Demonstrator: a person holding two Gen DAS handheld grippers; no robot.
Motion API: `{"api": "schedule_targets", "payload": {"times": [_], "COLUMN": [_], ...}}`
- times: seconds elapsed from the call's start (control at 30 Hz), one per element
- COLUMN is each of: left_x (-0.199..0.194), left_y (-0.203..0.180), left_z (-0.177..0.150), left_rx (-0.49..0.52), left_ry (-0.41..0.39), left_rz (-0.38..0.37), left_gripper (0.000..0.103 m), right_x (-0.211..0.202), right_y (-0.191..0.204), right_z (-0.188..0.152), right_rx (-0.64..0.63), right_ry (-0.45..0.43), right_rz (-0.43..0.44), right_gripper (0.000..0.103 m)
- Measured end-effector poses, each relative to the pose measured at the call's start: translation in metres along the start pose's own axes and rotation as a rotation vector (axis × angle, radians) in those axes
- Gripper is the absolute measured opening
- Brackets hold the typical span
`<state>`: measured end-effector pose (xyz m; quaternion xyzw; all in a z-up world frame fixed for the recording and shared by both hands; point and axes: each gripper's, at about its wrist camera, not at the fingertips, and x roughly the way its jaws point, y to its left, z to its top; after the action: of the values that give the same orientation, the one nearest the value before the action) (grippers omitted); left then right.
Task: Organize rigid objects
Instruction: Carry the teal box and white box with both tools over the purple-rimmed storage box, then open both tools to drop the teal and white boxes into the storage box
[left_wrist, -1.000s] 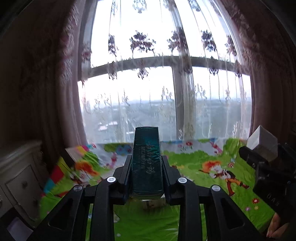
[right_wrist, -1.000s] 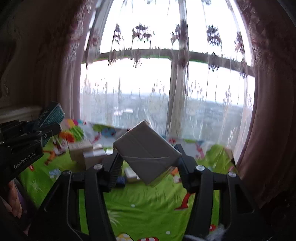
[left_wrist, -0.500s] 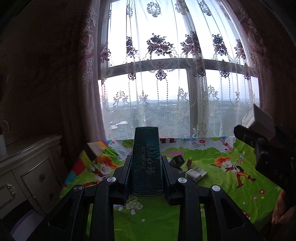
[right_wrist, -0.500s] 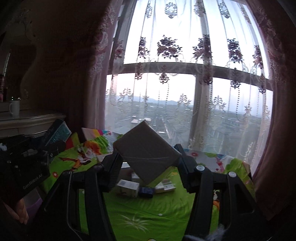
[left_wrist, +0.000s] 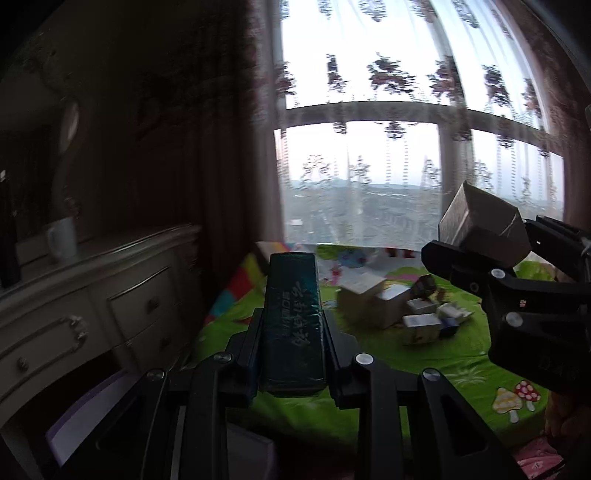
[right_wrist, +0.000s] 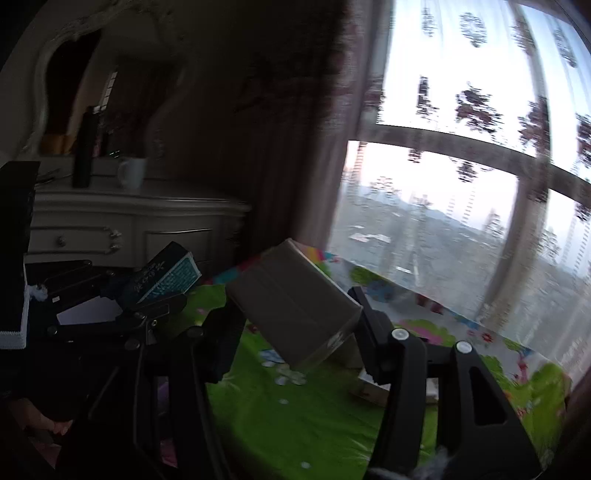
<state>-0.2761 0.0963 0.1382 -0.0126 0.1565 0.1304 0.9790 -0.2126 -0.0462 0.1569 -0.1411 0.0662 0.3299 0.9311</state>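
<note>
The left gripper (left_wrist: 291, 325) pinches a slim dark-green box (left_wrist: 292, 317) by its long sides; the right gripper (right_wrist: 295, 325) clamps a tilted grey carton (right_wrist: 291, 306). Both look light, stiff, slightly crushable.

Dim bedroom corner beside a bright window

A large window (left_wrist: 424, 158) with a grey crossbar lets in pale daylight through a sheer curtain (right_wrist: 480, 110) patterned with dark flowers; a heavy dark drape (left_wrist: 221, 147) hangs at its left. Against the shadowed wall stands a cream dresser (left_wrist: 92, 295) with drawers and metal pulls, a white mug (right_wrist: 132, 172) and a tall dark bottle (right_wrist: 84, 147) on top. An ornate mirror frame (right_wrist: 48, 66) rises behind it.
</note>
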Motion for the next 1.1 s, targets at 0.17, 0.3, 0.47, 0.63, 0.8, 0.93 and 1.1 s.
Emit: {"api": "schedule_targets", "payload": {"times": [0.17, 0.3, 0.47, 0.63, 0.8, 0.93, 1.1], "left_x": [-0.009, -0.013, -0.004, 0.01, 0.017, 0.021, 0.02], "left_y": [0.046, 0.075, 0.103, 0.128, 0.156, 0.172, 0.183], "left_z": [-0.016, -0.031, -0.052, -0.071, -0.097, -0.113, -0.131], "left_rx": [-0.079, -0.12, -0.173, -0.239, -0.302, -0.344, -0.384], "left_ry": [0.04, 0.077, 0.167, 0.291, 0.409, 0.495, 0.586], "left_rz": [0.099, 0.177, 0.244, 0.278, 0.331, 0.353, 0.361], "left_gripper": [0.03, 0.03, 0.03, 0.03, 0.03, 0.03, 0.03], "right_x": [0.018, 0.031, 0.052, 0.072, 0.102, 0.12, 0.133], "right_y": [0.044, 0.075, 0.108, 0.138, 0.17, 0.193, 0.213], "right_z": [0.007, 0.011, 0.01, 0.002, -0.009, -0.021, -0.037], "right_rx": [-0.087, -0.147, -0.221, -0.275, -0.308, -0.329, -0.311], "right_ry": [0.019, 0.033, 0.086, 0.191, 0.354, 0.451, 0.544], "right_rz": [0.13, 0.218, 0.317, 0.415, 0.5, 0.551, 0.618], "right_gripper": [0.059, 0.059, 0.059, 0.059, 0.059, 0.059, 0.059]}}
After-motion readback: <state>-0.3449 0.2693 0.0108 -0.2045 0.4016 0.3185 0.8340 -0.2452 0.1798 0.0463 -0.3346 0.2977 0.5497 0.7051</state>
